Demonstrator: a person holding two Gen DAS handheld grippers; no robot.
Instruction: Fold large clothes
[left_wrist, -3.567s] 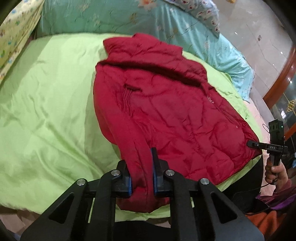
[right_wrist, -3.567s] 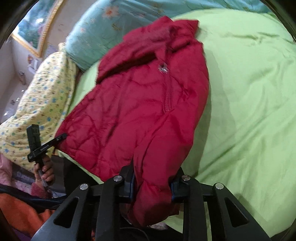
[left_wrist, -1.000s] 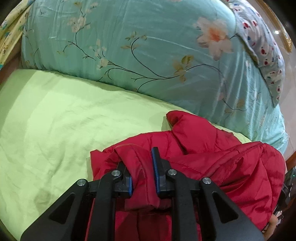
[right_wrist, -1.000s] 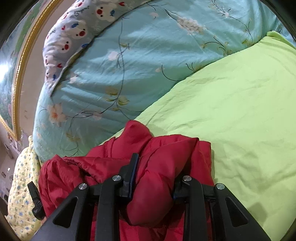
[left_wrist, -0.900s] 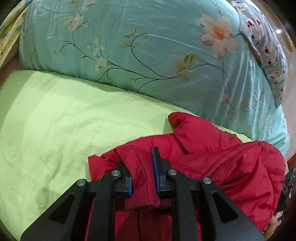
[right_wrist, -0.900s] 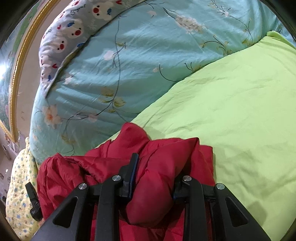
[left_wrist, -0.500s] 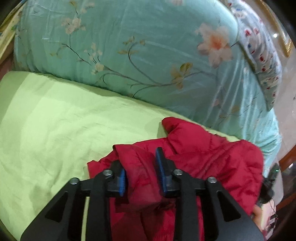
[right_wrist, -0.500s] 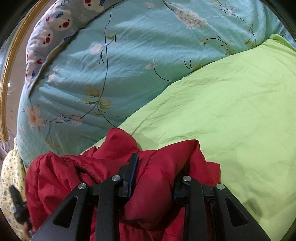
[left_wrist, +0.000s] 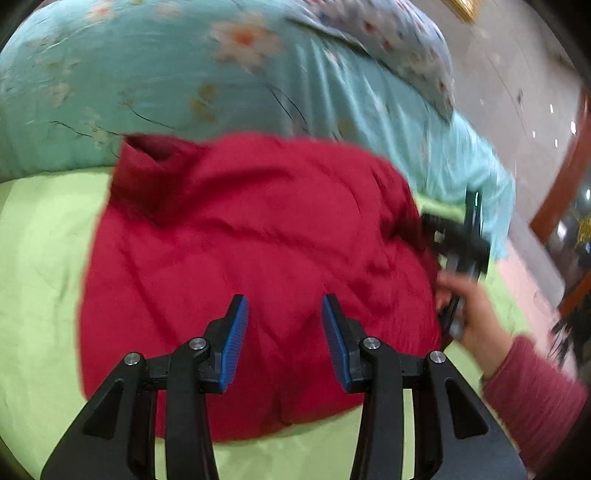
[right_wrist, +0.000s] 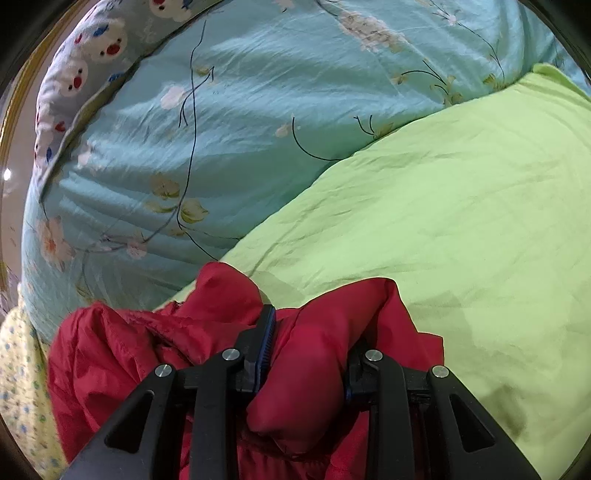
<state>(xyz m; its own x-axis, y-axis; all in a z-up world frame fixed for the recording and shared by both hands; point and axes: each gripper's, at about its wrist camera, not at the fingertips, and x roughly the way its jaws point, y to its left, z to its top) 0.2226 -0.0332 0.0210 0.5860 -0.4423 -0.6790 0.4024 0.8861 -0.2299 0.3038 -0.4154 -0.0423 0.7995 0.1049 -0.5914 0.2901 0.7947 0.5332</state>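
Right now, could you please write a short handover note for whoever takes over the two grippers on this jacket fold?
Left gripper: jaws opening, nothing between the pads, hovering over the jacket.
Right gripper: clamped on a bunched fold of the red jacket.
Jacket: lies doubled over on the green sheet, its far edge near the teal floral quilt.
Done: one fold looks laid down, and the left side is released.
Left: let go with the right gripper, then probably smooth the bundle and fold it further if it needs to be more compact.
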